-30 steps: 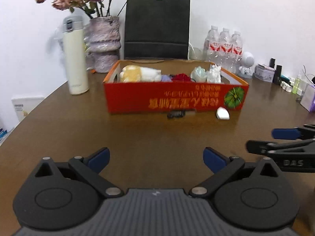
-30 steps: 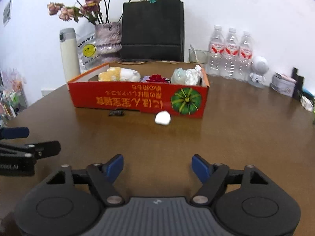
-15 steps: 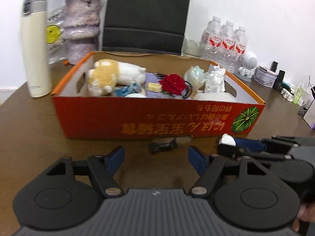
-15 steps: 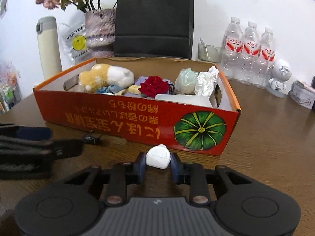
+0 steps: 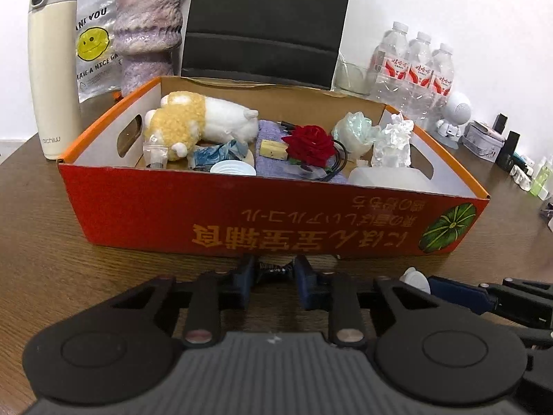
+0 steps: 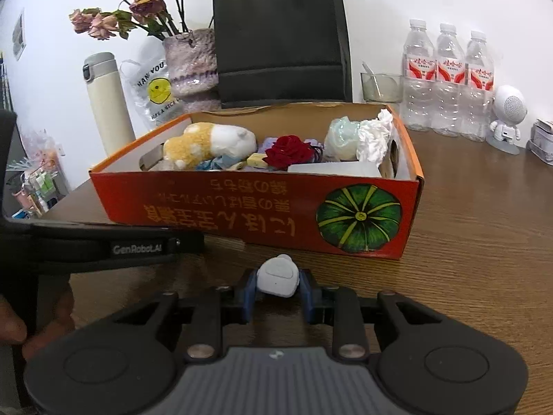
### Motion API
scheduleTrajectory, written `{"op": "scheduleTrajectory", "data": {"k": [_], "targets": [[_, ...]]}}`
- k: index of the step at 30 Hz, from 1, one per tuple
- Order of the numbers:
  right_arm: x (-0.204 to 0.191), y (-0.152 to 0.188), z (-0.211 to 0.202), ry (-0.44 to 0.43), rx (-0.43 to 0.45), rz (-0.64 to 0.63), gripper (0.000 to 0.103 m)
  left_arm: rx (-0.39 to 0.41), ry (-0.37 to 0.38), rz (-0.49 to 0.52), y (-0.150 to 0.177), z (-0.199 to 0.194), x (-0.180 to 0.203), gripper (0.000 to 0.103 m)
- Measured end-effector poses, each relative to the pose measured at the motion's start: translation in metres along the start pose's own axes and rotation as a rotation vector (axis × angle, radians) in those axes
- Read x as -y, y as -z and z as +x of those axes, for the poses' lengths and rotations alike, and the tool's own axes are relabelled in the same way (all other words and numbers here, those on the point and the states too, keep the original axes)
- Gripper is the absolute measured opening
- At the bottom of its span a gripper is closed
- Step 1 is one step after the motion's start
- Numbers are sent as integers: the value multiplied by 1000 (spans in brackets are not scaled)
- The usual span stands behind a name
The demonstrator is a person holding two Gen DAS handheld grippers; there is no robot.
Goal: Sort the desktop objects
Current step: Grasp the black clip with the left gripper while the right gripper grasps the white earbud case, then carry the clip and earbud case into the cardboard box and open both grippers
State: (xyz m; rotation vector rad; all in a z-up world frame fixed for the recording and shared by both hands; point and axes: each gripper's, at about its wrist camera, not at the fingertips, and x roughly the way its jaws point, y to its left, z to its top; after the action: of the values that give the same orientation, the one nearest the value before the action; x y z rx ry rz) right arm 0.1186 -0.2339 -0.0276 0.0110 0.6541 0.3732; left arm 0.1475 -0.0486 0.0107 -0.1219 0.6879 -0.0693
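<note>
Fingers first: the right gripper (image 6: pixel 278 285) has its blue pads pressed on either side of a small white case (image 6: pixel 278 276), low over the table (image 6: pixel 466 242). The left gripper (image 5: pixel 273 278) is nearly closed around a small black clip (image 5: pixel 273 269) — whether it truly grips, I cannot tell. Both sit just before the orange box (image 5: pixel 269 224), crowded with a plush toy (image 5: pixel 197 126) and a red rose (image 5: pixel 311 145). Judged as the pick-up step; next, each piece needs lifting over the near wall and releasing inside.
</note>
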Motion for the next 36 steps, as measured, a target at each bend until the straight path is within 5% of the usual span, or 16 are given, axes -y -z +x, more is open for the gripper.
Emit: {"op": "scheduleTrajectory", "data": {"k": [4,7,18,25,36], "targets": [[-1,-1,-3,-1,15,4,26,-1,12,-23,2,-7,1,19],[-4,-1,-7,-5,33,-11,26,29,-1,-11,10,-22,3,6],[-31,25,-56,-20,100,13,26,54,-17,-57,60,-106,-29,4],[-65,60,-105,-46,151,-17,26,299,-30,62,94,-190,-4,4],[-80,56,-159,-7,304,-40,26,399,8,79,86,-221,6,4]]}}
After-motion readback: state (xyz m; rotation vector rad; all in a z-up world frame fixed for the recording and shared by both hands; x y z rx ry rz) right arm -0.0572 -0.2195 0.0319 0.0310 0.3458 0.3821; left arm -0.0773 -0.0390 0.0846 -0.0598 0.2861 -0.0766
